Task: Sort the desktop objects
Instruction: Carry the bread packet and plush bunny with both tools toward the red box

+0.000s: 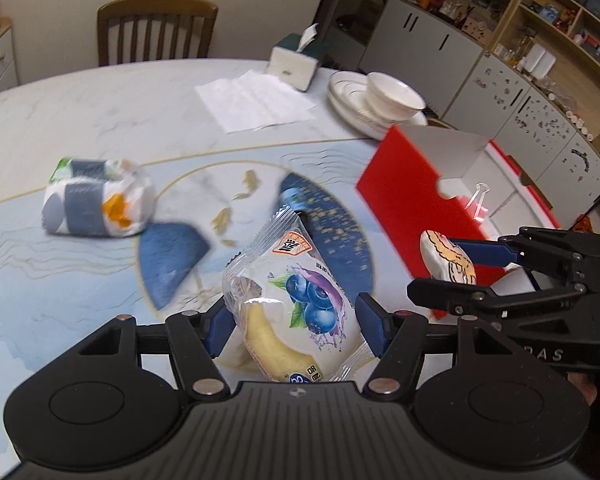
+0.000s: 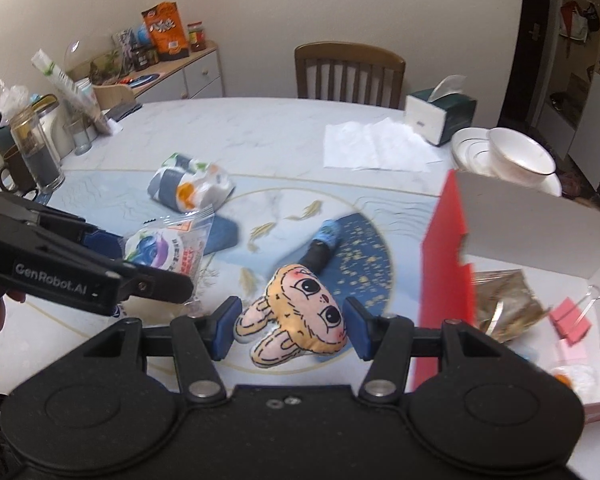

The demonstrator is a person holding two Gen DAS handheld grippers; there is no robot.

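My left gripper (image 1: 294,322) clamps one blueberry cake packet (image 1: 296,308); my right gripper (image 2: 290,328) clamps one plush face (image 2: 300,314), beside the red box (image 2: 444,280).

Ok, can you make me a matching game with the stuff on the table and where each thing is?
Things:
1. blueberry snack packet
2. plush bunny face
3. white bowl
4. pink binder clip

Places:
A. stacked on the plates
B. inside the red box
C. in the right tool
D. in the left tool

Pairs: 1-D, 2-C, 3-A, 4-B
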